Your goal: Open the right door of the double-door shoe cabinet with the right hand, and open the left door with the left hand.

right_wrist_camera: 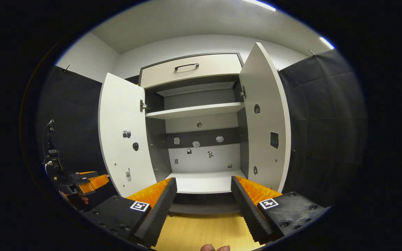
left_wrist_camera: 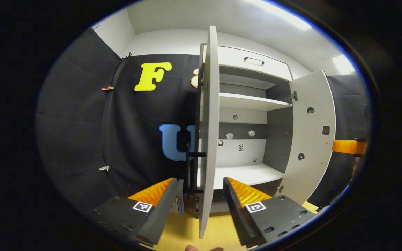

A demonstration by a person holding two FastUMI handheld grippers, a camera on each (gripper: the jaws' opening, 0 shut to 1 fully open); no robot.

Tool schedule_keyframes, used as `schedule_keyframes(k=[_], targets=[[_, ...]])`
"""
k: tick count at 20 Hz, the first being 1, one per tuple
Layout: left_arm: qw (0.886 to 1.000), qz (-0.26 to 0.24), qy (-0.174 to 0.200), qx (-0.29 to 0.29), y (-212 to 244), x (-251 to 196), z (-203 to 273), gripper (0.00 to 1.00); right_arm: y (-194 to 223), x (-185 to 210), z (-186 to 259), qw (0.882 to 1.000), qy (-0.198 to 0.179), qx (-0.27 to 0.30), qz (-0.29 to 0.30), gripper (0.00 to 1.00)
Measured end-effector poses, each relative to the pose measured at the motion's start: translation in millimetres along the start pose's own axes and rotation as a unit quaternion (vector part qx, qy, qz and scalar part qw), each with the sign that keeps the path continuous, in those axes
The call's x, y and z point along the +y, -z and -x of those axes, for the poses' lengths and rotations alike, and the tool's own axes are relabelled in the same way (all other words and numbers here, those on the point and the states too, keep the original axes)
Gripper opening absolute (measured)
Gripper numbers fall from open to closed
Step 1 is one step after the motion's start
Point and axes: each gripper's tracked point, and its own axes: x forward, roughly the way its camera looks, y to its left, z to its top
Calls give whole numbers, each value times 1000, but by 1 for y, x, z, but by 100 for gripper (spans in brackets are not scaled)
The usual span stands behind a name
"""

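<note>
The white shoe cabinet (right_wrist_camera: 194,111) stands with both doors swung out. In the left gripper view the left door (left_wrist_camera: 208,115) is seen edge-on, its dark handle (left_wrist_camera: 195,154) on the outer face. My left gripper (left_wrist_camera: 201,195) is open, with one finger on each side of that door's lower edge and a gap on both sides. The right door (left_wrist_camera: 312,132) stands wide open. In the right gripper view my right gripper (right_wrist_camera: 204,195) is open and empty, facing the cabinet's middle, between the left door (right_wrist_camera: 122,136) and the right door (right_wrist_camera: 265,118). The left gripper (right_wrist_camera: 86,183) shows at lower left.
A drawer (right_wrist_camera: 190,71) with a dark handle tops the cabinet. Inside are a shelf (left_wrist_camera: 250,101) and a white bottom board (right_wrist_camera: 204,183). Black cloth wall (left_wrist_camera: 82,122) hangs on both sides. The floor (right_wrist_camera: 201,230) is light wood. The right gripper (left_wrist_camera: 349,146) shows beyond the right door.
</note>
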Motion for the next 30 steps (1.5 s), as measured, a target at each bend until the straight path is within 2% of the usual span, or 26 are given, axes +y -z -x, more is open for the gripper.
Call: schedule_keyframes(k=[1, 3, 11, 18, 21, 30], targets=[[1000, -7, 0, -6, -4, -4, 2, 92, 0, 1, 1, 1000, -1, 0, 0, 97], [1000, -14, -2, -17, -13, -12, 8, 99, -1, 1, 2, 1000, -1, -2, 0, 98], [999, 26, -7, -30, -35, -50, 23, 98, -3, 0, 3, 1000, -1, -7, 9, 98], [999, -14, -5, -30, -31, -75, 24, 97, -7, -11, 3, 999, 21, -28, 40, 98], [999, -8, 8, -30, -31, -88, 24, 97, -7, -17, 4, 997, 34, -36, 52, 98], [999, -13, 6, -33, -34, -91, 24, 97, -9, -27, 7, 996, 49, -44, 57, 97]])
